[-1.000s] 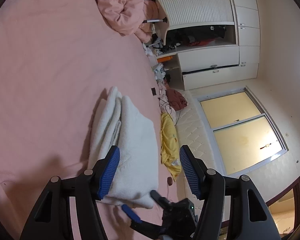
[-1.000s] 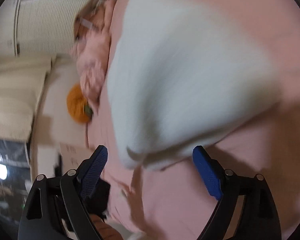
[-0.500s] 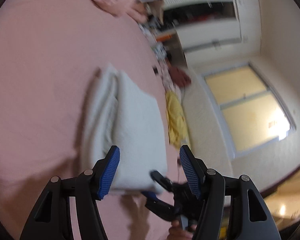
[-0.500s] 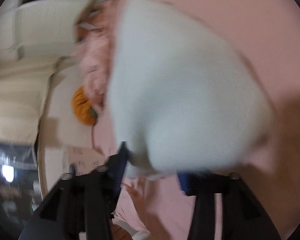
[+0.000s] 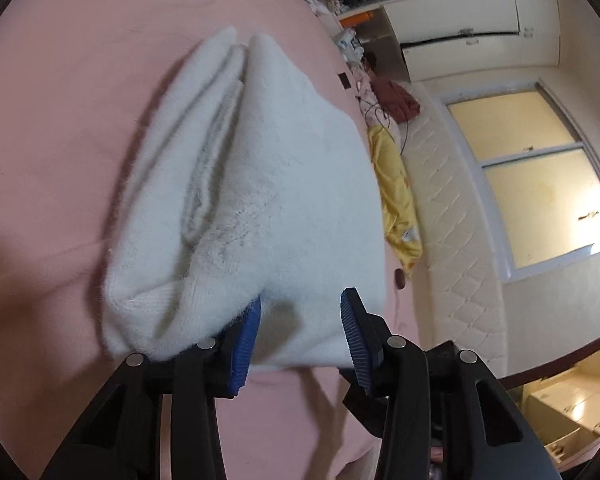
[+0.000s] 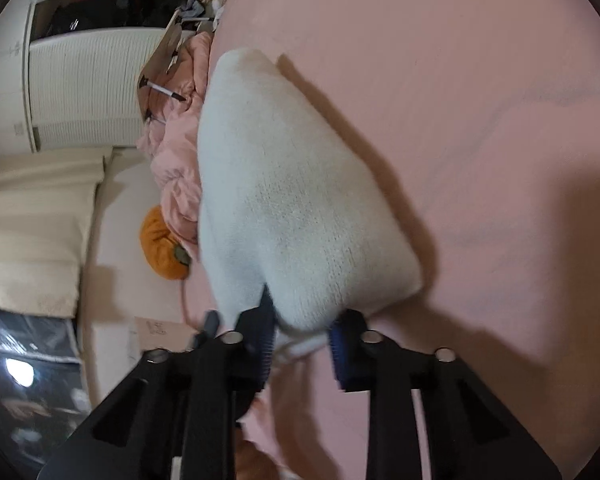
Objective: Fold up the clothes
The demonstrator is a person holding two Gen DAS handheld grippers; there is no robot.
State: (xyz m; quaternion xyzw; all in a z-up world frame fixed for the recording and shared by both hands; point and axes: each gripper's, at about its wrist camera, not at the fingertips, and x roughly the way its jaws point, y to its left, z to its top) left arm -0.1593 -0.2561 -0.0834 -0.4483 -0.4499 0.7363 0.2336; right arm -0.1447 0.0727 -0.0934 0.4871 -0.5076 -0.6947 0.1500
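Observation:
A folded white knit sweater (image 5: 260, 184) lies on the pink bed sheet (image 5: 68, 80). In the left wrist view my left gripper (image 5: 300, 320) has its blue pads around the sweater's near edge, with thick fabric between them. In the right wrist view the same sweater (image 6: 296, 208) shows as a thick white bundle. My right gripper (image 6: 302, 340) has its blue pads closed on the bundle's near end. The sweater's underside and the pad faces are hidden by fabric.
A crumpled pink duvet (image 6: 176, 152) and an orange cushion (image 6: 160, 244) lie beyond the sweater. A yellow cloth (image 5: 396, 200) and a quilted cream mattress (image 5: 452, 216) lie beside the bed. White wardrobes (image 5: 460, 8) stand behind.
Both grippers have moved in to the sweater's near edge and narrowed from wide open to closed on the fabric. The sweater now fills much more of both views.

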